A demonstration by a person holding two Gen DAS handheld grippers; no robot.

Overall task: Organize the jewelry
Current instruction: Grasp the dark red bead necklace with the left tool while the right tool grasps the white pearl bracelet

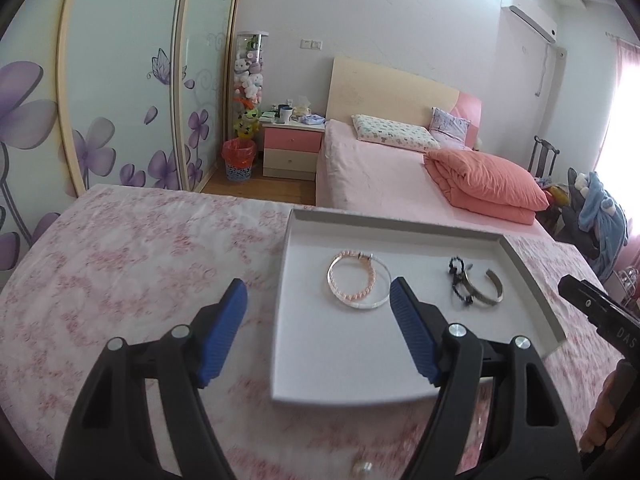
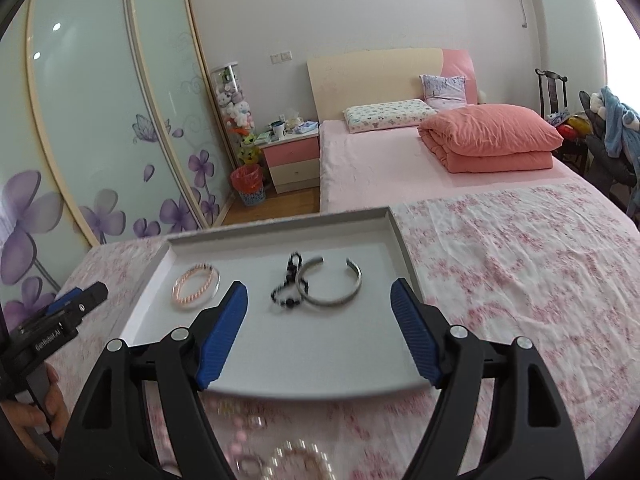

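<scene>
A shallow white tray lies on a pink floral cloth. In it lie a pink bead bracelet with a clear bangle, a black bead bracelet and a silver cuff. My left gripper is open and empty over the tray's left edge. My right gripper is open and empty over the tray's near part. Loose pearl and pink bead pieces lie on the cloth in front of the tray, blurred. A single pearl shows in the left wrist view.
The cloth-covered table ends toward a bed. A wardrobe with flower-print doors stands at the left. The other gripper shows at each view's side, the right one and the left one.
</scene>
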